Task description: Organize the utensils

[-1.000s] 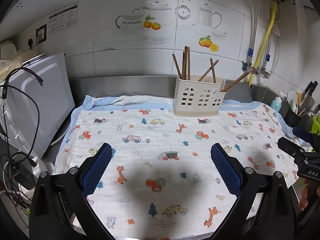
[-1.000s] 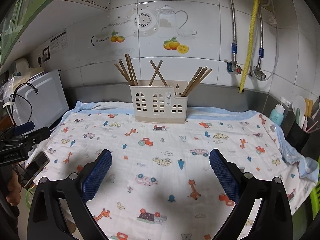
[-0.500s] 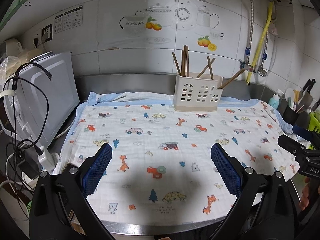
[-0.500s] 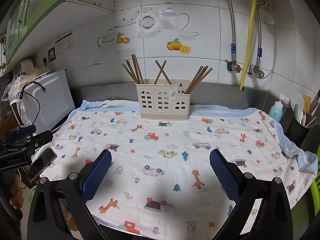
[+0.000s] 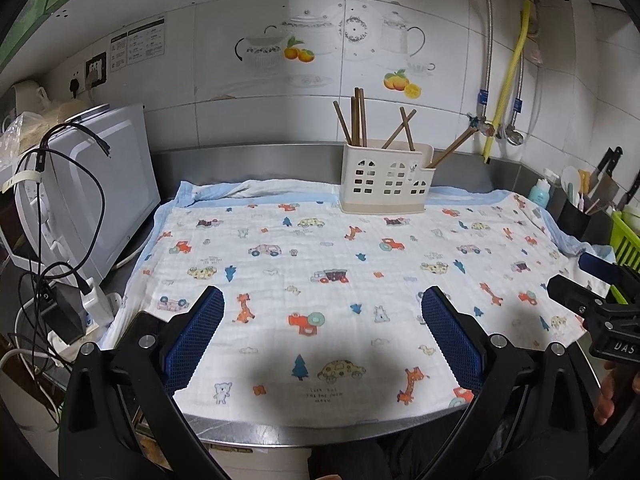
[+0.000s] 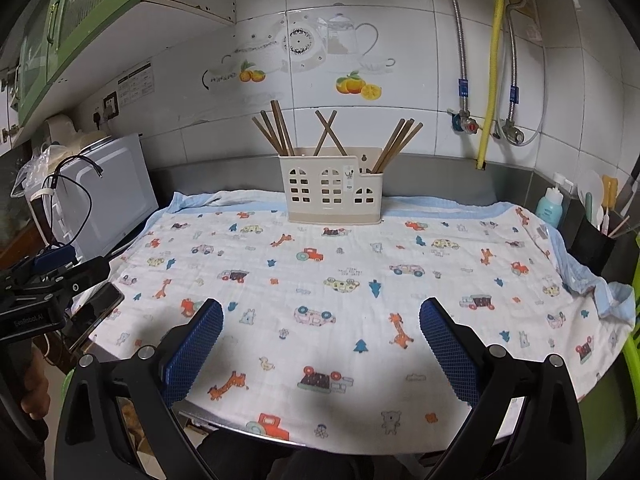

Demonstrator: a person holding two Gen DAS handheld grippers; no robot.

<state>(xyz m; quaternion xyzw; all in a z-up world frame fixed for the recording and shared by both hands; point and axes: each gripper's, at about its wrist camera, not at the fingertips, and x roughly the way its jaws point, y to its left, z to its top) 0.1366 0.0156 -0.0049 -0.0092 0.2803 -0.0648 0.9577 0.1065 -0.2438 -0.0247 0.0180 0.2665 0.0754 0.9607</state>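
- Blue-padded left gripper and right gripper: both spread wide, holding nothing, low in frame above printed cloth.
- Further up, centre: cream holder with brown chopsticks, standing upright in three compartments.
- Seemingly finished; if regrouping, better to pinch one stick high and lift straight.

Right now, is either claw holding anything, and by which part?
Nothing is held. The left claw and right claw are both open above the cloth; the chopsticks sit in the holder.
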